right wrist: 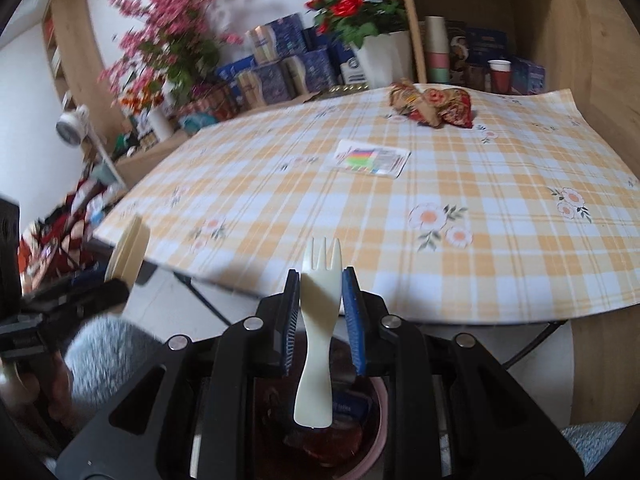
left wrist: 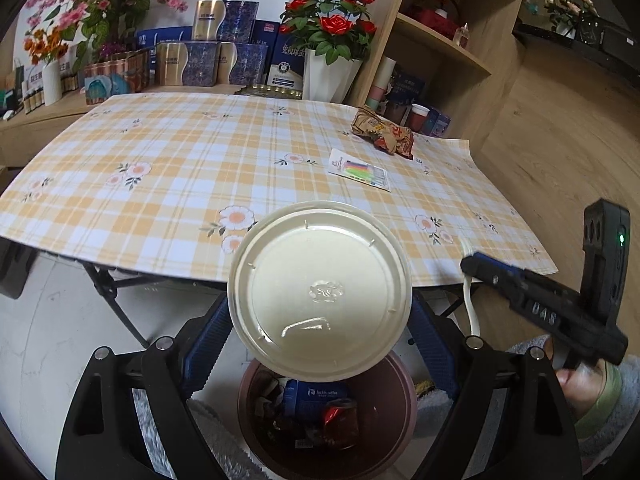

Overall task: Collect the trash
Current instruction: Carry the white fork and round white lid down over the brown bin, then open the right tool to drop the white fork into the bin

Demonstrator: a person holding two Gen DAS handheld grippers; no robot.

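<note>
Cream plastic fills both tools: the left tool (left wrist: 320, 316) grips a round lid (left wrist: 320, 292), the right tool (right wrist: 322, 316) pinches a fork (right wrist: 318, 332), each held low-centre above the bin (left wrist: 384, 408) for dropping in.

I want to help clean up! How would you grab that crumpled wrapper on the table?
Pinch the crumpled wrapper across its narrow middle, coming down from above. It lies low on the table in two puffy lumps, so the waist between them probably fits best between the fingers.
</note>
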